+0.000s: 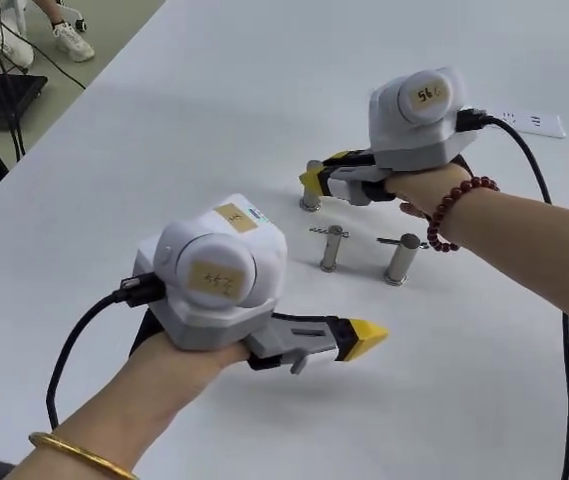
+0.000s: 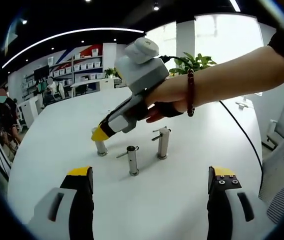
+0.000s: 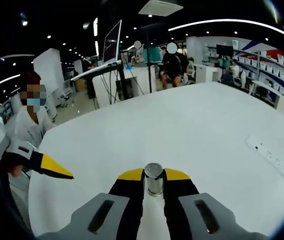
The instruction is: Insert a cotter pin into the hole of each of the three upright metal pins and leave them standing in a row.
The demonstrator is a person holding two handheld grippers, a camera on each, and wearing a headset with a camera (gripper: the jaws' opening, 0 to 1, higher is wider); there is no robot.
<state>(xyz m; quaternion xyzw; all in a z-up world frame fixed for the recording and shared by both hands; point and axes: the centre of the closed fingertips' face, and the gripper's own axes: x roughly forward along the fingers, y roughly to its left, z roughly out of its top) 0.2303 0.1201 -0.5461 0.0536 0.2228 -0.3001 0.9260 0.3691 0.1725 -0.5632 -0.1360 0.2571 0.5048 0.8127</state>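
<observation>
Currently: right gripper (image 3: 154,175) is clamped on the end metal pin (image 3: 153,183), jaws snug on both sides just below its top, at 6 o'clock in the right gripper view. That pin stands upright on the white workbench (image 1: 164,130).

Left gripper (image 2: 150,174) has its jaws wide apart and holds nothing. In the head view it hovers at 7 o'clock of the pins, well apart from them.

Middle metal pin (image 1: 331,249) sits at 5 o'clock of the end one, and right metal pin (image 1: 402,259) at 3 o'clock of the middle. Both are upright, each with a cotter pin through it near the top: first cotter pin (image 1: 320,231), second cotter pin (image 1: 388,241). Both stick out toward 9 o'clock. The three pins stand apart in a loose row.

Surface: plain matte white. Black cables (image 1: 568,400) trail from both grippers. White power strip (image 1: 536,123) lies at 2 o'clock in the head view.

Room: open workshop with ceiling spotlights. Wall shelves (image 2: 82,62) are at 10 o'clock and a potted plant (image 2: 194,62) at 12 in the left gripper view. A monitor (image 3: 113,42) is at 11 in the right gripper view, with people (image 3: 173,67) at desks beyond the bench.
</observation>
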